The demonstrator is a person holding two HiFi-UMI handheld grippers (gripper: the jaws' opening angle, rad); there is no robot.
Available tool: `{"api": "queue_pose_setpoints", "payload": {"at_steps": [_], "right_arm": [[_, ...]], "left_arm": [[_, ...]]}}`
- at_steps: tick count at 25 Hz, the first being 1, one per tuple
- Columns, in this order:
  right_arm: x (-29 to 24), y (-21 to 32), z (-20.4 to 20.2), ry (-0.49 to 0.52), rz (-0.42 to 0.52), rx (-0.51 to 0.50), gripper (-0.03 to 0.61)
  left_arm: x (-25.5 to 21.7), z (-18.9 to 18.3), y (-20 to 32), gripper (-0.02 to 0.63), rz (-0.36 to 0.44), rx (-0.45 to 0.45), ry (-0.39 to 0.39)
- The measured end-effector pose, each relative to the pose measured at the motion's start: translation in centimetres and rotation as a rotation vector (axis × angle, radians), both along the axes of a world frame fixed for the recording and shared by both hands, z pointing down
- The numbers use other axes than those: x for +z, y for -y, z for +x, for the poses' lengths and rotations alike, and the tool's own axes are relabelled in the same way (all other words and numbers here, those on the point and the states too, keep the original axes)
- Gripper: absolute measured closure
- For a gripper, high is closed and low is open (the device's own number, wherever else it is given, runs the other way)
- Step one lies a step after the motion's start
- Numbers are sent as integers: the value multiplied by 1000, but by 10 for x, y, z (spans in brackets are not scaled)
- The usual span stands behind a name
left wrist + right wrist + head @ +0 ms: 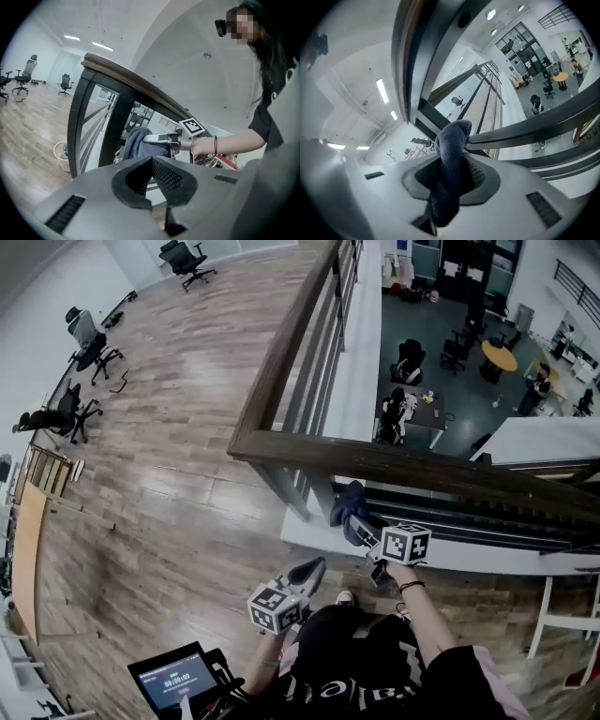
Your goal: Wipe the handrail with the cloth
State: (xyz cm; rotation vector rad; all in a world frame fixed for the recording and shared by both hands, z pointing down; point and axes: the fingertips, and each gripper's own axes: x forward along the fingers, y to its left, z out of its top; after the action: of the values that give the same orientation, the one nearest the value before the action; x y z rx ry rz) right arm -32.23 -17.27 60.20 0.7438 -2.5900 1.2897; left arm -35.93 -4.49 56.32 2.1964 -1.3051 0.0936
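Note:
The dark wooden handrail (394,465) runs across the head view and turns a corner at the left, with a second length (300,324) leading away. My right gripper (363,526) is shut on a dark blue cloth (349,504), held just below the near side of the rail. In the right gripper view the cloth (452,140) stands up from between the jaws, with the rail (405,56) above it and apart. My left gripper (314,566) hangs lower and to the left, shut and holding nothing. From the left gripper view I see the cloth (138,143), the right gripper (159,138) and the rail (131,77).
Dark balusters (314,381) stand under the rail, and beyond it is a drop to a lower floor with desks and chairs (408,362). Office chairs (89,343) line the wood floor at the left. A small screen (173,676) is by my legs. A bin (61,152) stands near the railing post.

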Motion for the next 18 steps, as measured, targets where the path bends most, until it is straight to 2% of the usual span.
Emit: {"api": "queue_pose_setpoints", "payload": {"at_steps": [3,6,11,14,18], "right_arm": [[17,6,-18,-41,-31,-13,486],[33,10,-17,-71,-66,2,486],[45,19,-1,-102,-105,64,486],[48,20,15,-103,-119,106,486],[48,23,52,-97,-127,147,486]], "left_arm": [[5,-19,-7,614,-15,-45,-12],[13,-28,-12,614,-26,-68,-20],[22,-27,-6,614,-35,-38,-28],[21,-17,4,614,-23,-6,-36],[11,17,21,614,-3,31,-50]]}}
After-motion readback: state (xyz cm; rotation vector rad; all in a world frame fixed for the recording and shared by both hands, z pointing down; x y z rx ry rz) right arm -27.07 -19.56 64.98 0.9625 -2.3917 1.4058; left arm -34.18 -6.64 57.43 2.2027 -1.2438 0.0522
